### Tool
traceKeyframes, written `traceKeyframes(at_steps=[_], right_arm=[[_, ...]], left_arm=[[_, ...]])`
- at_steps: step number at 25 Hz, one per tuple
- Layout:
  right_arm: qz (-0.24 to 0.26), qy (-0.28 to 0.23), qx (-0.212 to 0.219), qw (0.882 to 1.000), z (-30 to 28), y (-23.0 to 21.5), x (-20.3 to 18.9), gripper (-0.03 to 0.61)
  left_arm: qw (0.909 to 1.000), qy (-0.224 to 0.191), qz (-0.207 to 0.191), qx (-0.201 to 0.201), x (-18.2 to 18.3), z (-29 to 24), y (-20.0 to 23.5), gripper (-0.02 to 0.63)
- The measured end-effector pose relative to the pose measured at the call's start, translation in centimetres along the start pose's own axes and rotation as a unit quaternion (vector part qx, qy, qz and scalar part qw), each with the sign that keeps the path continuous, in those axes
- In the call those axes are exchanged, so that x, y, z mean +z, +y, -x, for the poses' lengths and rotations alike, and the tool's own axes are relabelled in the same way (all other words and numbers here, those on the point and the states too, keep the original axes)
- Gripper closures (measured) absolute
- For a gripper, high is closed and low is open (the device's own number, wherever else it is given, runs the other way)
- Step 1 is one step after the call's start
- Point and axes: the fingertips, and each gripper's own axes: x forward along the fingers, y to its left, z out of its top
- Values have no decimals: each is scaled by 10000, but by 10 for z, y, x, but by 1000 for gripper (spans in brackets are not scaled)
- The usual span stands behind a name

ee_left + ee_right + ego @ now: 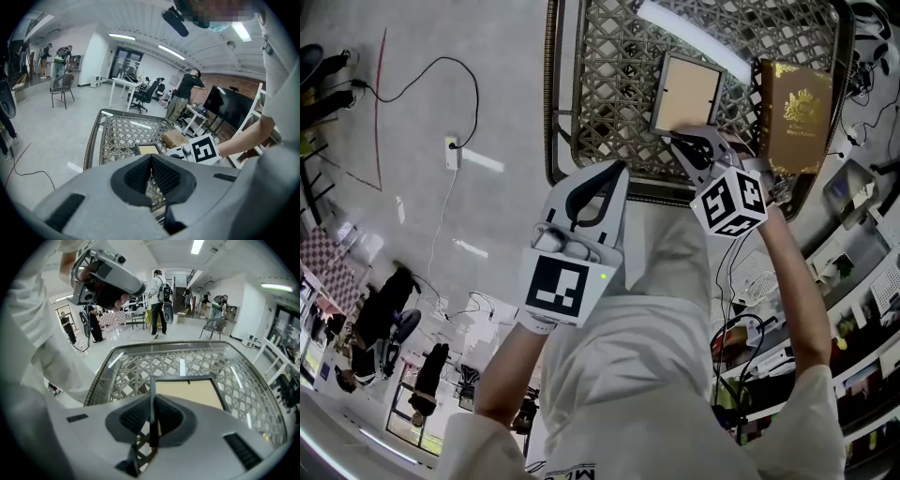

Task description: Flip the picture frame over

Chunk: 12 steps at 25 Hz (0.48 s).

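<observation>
Pinching just one edge of the picture frame [685,91] on the tabletop [609,75], the right gripper [682,142] jaws might let it swing loose mid-flip. Left gripper [617,169], at its 7 o'clock, has jaws clenched empty, so no backup.

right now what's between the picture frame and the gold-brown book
Nothing: only bare lattice tabletop separates the picture frame from the gold-brown book, seen in the head view.
</observation>
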Motion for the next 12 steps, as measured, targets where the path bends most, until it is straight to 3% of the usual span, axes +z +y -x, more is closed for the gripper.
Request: traceKeyframes(at_steps=[12], right_arm=[[-637, -316, 289, 9971, 20, 4, 23, 523]], left_arm=[[10000, 23, -48, -15, 3, 0, 3, 589]])
